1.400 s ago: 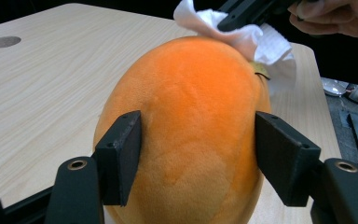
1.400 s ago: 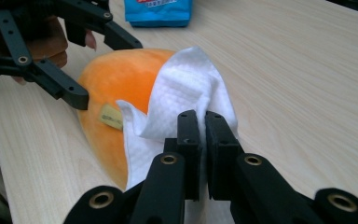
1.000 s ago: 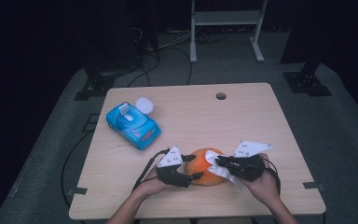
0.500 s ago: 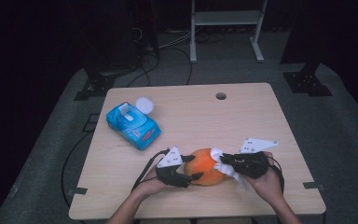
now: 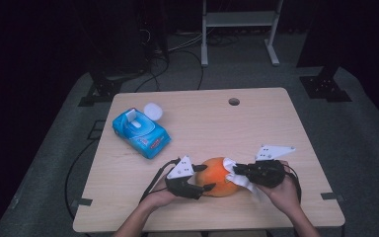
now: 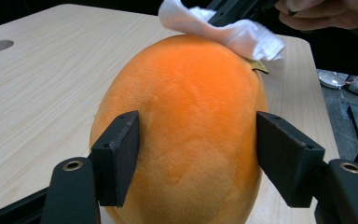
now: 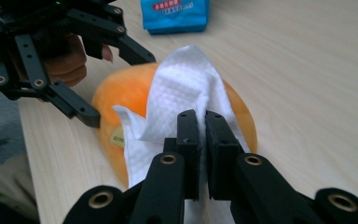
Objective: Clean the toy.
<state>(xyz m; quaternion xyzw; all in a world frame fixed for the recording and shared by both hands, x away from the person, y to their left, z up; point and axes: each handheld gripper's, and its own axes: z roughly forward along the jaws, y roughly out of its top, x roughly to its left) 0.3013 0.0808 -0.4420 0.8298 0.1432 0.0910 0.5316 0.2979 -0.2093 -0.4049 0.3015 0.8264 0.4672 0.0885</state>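
Now my right hand-held gripper, clenching the wipe, has slid right along the mango; my left hand-held gripper clamps it, so wiping continues.

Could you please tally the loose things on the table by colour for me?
Orange: 1, the plush orange fruit held by the left tool.
White: 2, the wipe pinched in the right tool and the round lid.
Blue: 1, the pack of wet wipes.
Total: 4.
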